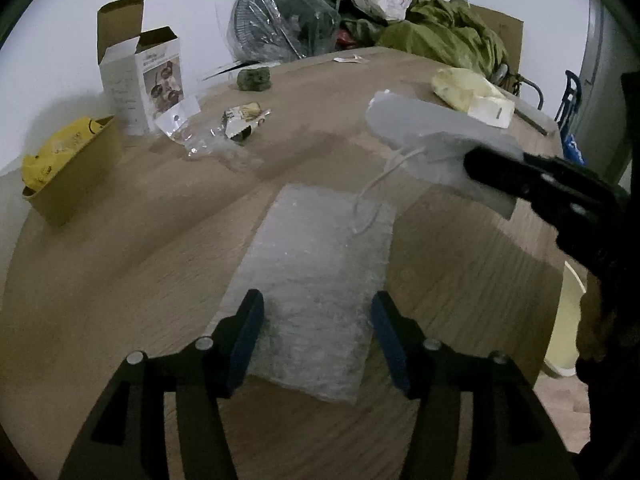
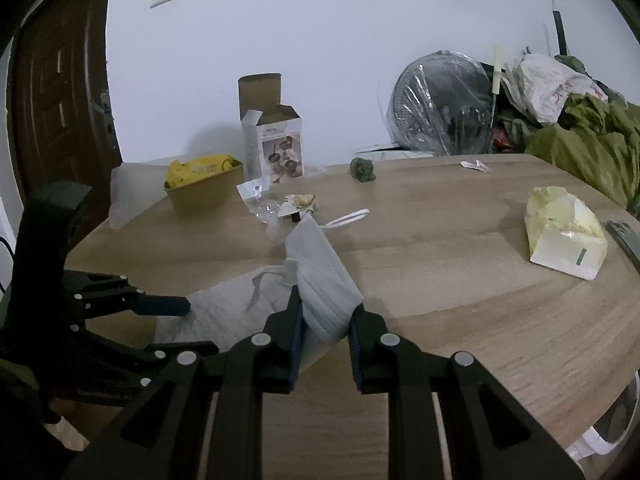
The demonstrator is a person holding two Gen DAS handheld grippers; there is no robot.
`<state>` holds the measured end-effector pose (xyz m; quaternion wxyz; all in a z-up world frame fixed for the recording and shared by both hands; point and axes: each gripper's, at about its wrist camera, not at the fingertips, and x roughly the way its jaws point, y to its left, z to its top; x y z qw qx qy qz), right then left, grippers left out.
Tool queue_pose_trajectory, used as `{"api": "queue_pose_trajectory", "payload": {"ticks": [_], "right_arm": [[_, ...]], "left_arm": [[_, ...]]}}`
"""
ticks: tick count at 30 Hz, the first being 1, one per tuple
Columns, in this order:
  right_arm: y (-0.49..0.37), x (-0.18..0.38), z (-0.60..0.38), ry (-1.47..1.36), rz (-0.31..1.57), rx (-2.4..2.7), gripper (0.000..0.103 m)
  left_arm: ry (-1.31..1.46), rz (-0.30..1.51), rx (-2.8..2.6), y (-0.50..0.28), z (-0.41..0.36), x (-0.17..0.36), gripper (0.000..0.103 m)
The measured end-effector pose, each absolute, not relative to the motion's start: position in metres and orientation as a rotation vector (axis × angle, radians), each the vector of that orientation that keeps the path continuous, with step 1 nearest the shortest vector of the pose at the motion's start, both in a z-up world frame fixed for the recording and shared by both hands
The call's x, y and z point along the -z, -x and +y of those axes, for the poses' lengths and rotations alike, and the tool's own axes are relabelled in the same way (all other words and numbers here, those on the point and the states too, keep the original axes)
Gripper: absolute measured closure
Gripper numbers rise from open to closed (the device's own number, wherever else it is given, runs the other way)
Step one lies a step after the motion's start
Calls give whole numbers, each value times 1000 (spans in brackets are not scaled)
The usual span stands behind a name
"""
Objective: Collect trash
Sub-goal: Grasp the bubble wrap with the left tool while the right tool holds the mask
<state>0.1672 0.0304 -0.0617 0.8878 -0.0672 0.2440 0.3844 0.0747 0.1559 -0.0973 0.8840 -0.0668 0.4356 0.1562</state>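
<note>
A white face mask (image 2: 320,276) with ear loops is pinched between the pads of my right gripper (image 2: 324,336), held above the round wooden table (image 2: 460,280). The same face mask (image 1: 436,144) shows in the left wrist view with my right gripper (image 1: 500,180) clamped on its end and a loop dangling. A sheet of clear bubble wrap (image 1: 316,276) lies flat near the table's front edge. My left gripper (image 1: 316,328) stands open over it, one blue pad on each side, not pressing. The bubble wrap (image 2: 224,312) also shows under the left gripper (image 2: 176,312) in the right wrist view.
A cardboard tray with a yellow bag (image 1: 68,160), an opened white carton (image 1: 140,80), clear plastic scraps and a wrapper (image 1: 240,120), a green lump (image 1: 254,79) and a yellowish paper bag (image 2: 564,236) lie on the table. A wrapped fan (image 2: 444,104) and green cloth (image 2: 592,148) stand behind.
</note>
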Motion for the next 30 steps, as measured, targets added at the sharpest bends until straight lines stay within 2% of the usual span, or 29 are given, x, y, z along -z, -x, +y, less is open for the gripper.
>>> {"api": "queue_pose_trajectory", "payload": {"ticks": [4, 6, 8, 9, 11, 14, 30], "right_arm": [[-168, 61, 22, 125, 504, -781, 85], [-167, 62, 18, 119, 504, -774, 85], [-166, 61, 14, 114, 503, -770, 85], [-165, 61, 13, 113, 500, -769, 85], [-162, 59, 11, 111, 495, -766, 85], [-159, 57, 7, 109, 485, -761, 85], [-135, 44, -23, 99, 441, -698, 85]], "left_arm": [[136, 907, -330, -75, 155, 97, 47], [132, 905, -332, -74, 154, 96, 54], [135, 899, -343, -72, 154, 96, 69], [136, 898, -347, -71, 156, 95, 73], [124, 895, -358, -69, 156, 95, 86], [121, 878, -361, -62, 154, 94, 91], [94, 742, -303, -51, 126, 61, 92]]}}
